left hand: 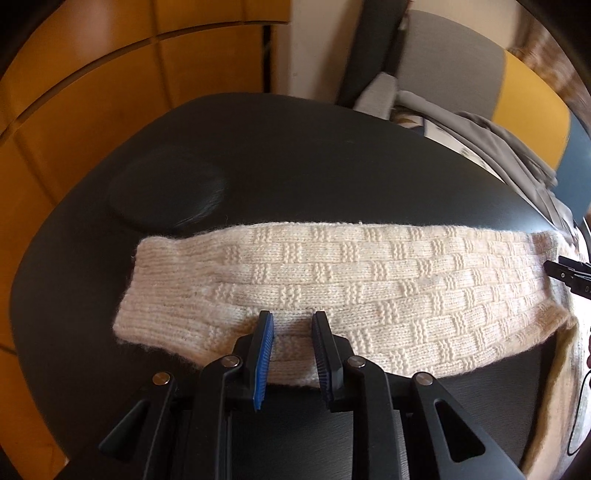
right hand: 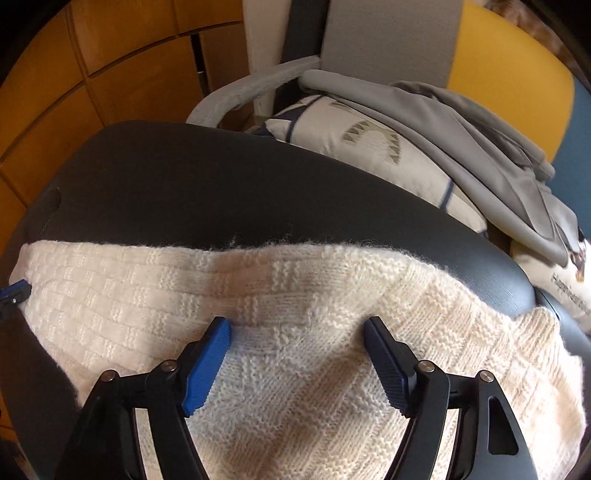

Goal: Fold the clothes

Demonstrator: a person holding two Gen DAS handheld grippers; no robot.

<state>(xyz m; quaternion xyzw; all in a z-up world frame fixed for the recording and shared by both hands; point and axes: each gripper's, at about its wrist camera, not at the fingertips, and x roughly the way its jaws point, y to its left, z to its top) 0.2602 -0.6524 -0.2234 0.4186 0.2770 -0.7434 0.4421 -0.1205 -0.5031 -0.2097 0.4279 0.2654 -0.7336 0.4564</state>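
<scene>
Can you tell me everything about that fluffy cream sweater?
The cream sweater looks like thick, fuzzy wool knitted in a basket-weave pattern. Its sleeve lies flat, stretched sideways across the black table, ending in a ribbed cuff. The left gripper and right gripper are both open, poised over the knit.

Warm, moderately bright indoor light; the cream sweater [left hand: 332, 280] reads evenly lit in the left wrist view, while in the right wrist view soft grey shadows fall across the knit between the fingers. Heavy fisheye bending curves the black table [left hand: 314, 158] and wooden cabinets [left hand: 92, 92], with dark vignetted corners. Background chair [right hand: 388, 33] and far right edges look soft and smeared; near knit texture stays sharp.
</scene>
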